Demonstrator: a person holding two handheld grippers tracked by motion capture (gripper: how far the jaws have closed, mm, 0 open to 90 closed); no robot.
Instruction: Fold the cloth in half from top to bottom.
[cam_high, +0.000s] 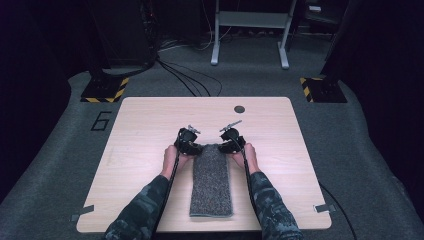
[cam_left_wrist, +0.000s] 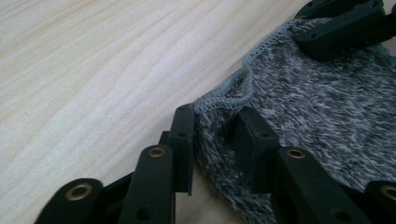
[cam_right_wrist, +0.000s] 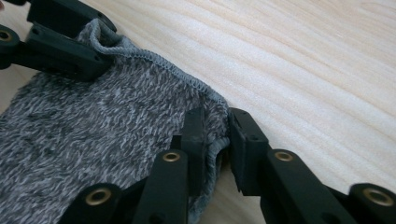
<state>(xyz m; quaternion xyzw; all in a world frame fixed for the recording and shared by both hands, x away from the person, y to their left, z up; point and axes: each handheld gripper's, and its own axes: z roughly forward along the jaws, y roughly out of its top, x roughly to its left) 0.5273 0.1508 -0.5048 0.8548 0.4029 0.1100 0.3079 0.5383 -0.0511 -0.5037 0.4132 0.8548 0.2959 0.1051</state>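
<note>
We are noting the left gripper and right gripper each pinching a far corner of the grey towel, lying mid-table on pale wood; grey carpet is surrounding the table.

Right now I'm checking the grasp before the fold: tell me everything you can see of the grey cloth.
The grey cloth is a fuzzy, mottled knit strip with a stitched light-grey hem, lying flat lengthwise on the wooden table. The left hand-held gripper and right hand-held gripper each pinch a far corner, bunching the edge.
</note>
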